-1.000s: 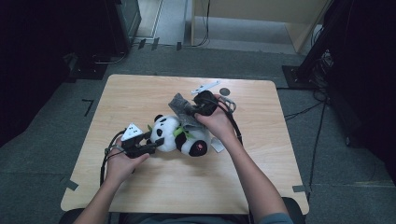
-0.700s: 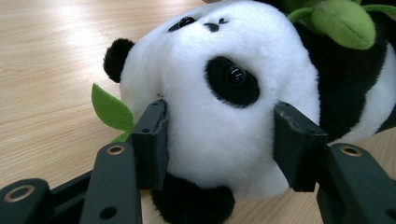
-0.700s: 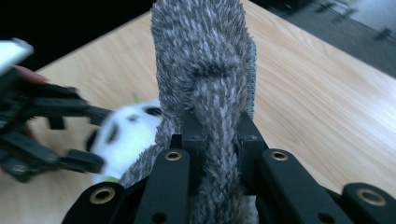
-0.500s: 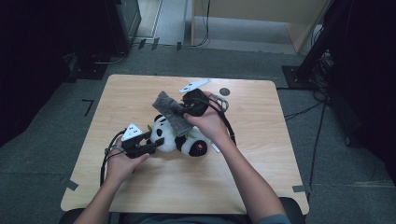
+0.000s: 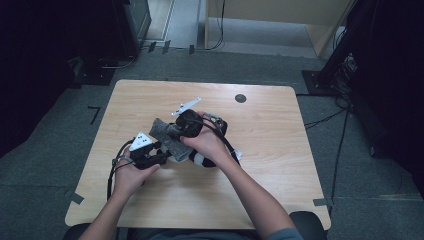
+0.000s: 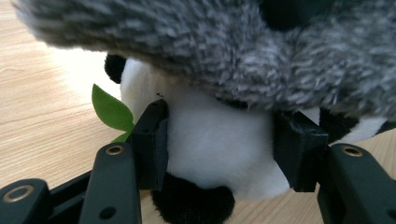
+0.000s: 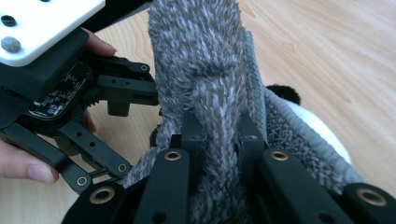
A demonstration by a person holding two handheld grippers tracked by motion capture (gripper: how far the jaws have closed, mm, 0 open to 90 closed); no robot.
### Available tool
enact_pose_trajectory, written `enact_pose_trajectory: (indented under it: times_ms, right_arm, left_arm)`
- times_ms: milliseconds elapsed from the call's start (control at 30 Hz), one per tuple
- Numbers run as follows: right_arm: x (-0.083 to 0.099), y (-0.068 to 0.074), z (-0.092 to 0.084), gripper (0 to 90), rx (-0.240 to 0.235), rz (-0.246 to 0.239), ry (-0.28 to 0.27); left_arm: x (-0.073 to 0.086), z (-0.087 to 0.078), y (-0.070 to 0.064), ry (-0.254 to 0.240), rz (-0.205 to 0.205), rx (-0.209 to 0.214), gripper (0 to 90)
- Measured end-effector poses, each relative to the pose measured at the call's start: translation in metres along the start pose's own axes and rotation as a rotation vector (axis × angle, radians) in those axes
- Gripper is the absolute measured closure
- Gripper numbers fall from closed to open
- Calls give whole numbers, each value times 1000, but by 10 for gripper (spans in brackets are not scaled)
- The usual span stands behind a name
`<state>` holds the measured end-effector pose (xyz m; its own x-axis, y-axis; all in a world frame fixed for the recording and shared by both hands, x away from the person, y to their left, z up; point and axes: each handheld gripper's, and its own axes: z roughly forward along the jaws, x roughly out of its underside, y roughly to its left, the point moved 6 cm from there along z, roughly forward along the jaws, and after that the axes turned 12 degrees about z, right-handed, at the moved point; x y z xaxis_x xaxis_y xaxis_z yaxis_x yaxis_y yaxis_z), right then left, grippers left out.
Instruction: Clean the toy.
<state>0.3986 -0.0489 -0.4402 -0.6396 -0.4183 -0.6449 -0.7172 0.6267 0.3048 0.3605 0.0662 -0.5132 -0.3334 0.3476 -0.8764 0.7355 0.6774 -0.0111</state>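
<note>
— Where's the panda (image 6: 219, 144) against my left hand-held gripper (image 5: 159, 159)?

— Right between its jaws: the pads press into the white plush on both sides, so I read it as clamped on the panda. A green leaf (image 6: 111, 110) pokes out just beside one jaw.

— And my right hand-held gripper (image 7: 217, 135)?

— Closed tight on a fold of the grey cloth (image 7: 205, 70), which drapes over the panda and hangs above the left jaws.

— Room to move?

— All of it sits near the middle of the table (image 5: 280, 195). I see bare wood on every side, edges well apart from the toy; a dark round spot (image 5: 240, 98) lies toward the far edge.
</note>
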Motion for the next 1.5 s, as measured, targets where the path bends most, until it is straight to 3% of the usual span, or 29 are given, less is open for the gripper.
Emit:
enact_pose_trajectory:
  times_ms: [200,433,667,1200,1500]
  right_arm:
    - [0,-15,-8,791,7,38,-40]
    - [3,-48,-26,793,76,114,-69]
    - [8,-68,-34,793,119,147,-84]
    - [12,-94,-65,793,170,191,-139]
    - [2,-92,-85,797,173,185,-183]
  left_arm:
    - [0,0,0,-1,5,-3,434]
    - [-1,0,0,1,10,-5,434]
    - [0,0,0,-2,8,-3,435]
    - [0,0,0,-2,6,2,437]
    - [0,0,0,0,7,1,437]
